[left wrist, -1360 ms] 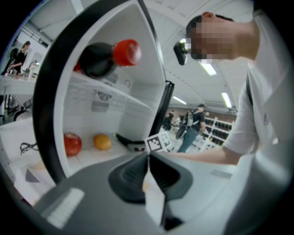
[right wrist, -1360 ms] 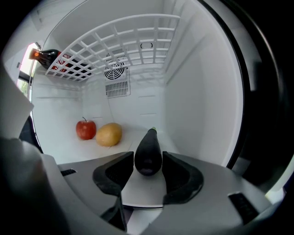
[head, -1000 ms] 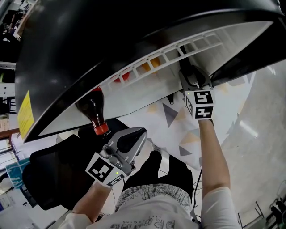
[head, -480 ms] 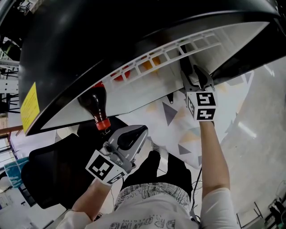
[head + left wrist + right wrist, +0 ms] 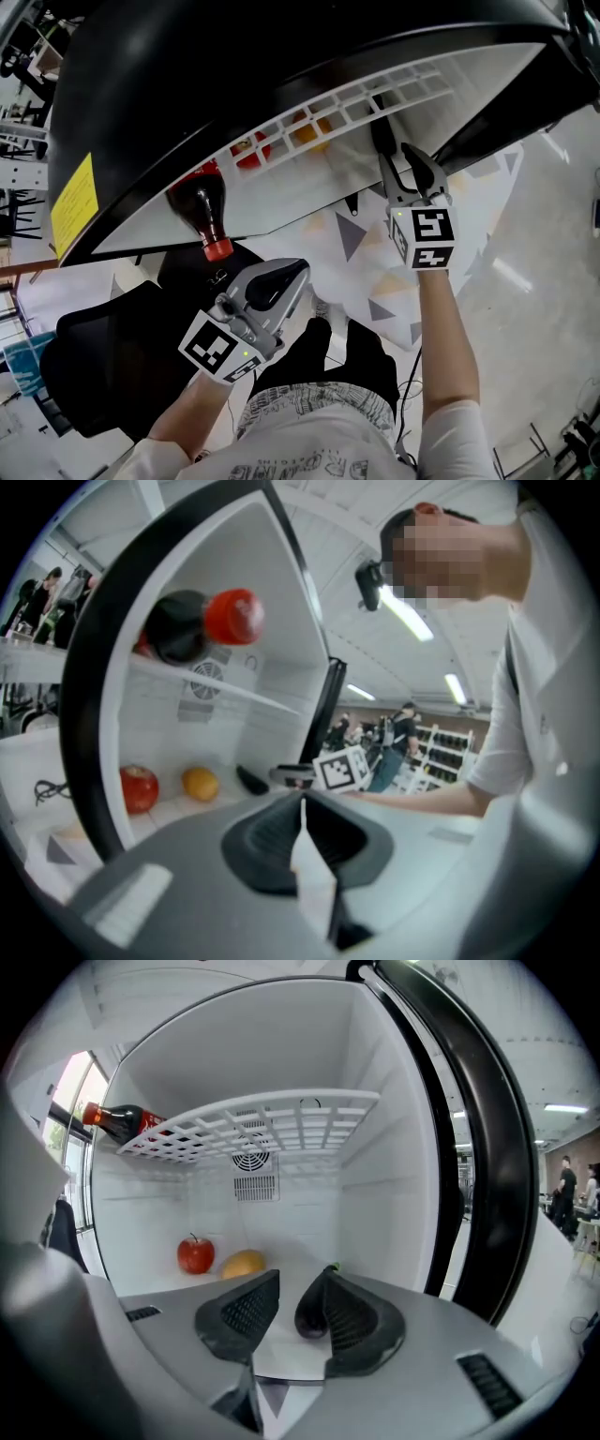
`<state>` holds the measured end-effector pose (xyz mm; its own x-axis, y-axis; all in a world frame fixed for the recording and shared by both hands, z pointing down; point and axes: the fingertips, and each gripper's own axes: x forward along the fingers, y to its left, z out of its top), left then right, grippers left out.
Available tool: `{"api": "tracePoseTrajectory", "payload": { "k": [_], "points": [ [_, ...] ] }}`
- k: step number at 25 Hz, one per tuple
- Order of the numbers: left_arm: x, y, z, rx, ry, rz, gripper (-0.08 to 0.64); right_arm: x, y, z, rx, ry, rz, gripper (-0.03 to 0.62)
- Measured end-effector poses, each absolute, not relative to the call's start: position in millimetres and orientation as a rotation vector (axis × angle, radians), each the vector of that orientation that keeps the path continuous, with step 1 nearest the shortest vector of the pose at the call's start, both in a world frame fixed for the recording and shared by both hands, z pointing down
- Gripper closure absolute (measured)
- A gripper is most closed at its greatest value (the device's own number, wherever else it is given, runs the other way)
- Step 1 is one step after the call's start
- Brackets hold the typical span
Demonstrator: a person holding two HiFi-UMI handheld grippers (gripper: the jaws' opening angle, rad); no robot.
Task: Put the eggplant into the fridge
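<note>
The eggplant [image 5: 307, 1316] lies on the fridge [image 5: 281, 1044] floor, nearer its front edge than the apple [image 5: 195, 1254]; the right gripper's [image 5: 300, 1277] jaws, just closing, stand apart around it without pressing; the left gripper's [image 5: 302, 803] jaws are pressed together on nothing

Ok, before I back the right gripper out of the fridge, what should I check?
1. Eggplant lying on fridge floor: ok.
2. Right gripper free of it: ok; fingers apart, just been closing, eggplant beside one finger, unpinched.
3. Apple and orange fruit clear of withdrawal path: ok, at the back.
4. Left gripper shut, empty: ok.
5. Bottle secure on rack: cannot tell.
</note>
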<state>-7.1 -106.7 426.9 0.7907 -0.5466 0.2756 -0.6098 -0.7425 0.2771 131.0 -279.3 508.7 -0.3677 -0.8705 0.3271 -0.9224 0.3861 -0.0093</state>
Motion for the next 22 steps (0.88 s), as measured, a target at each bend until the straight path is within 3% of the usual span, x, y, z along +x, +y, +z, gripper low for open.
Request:
{"api": "tracePoseTrajectory", "payload": {
  "k": [8, 22],
  "points": [
    [-5, -102, 411, 2.661, -0.873, 0.218, 0.545, 126, -255, 477, 1.569, -2.394, 0.187, 0.502],
    [-17, -88, 385, 2.704, -0.871, 0.155, 0.545, 112, -203, 418, 1.577, -2.461, 0.144, 0.538]
  ]
}}
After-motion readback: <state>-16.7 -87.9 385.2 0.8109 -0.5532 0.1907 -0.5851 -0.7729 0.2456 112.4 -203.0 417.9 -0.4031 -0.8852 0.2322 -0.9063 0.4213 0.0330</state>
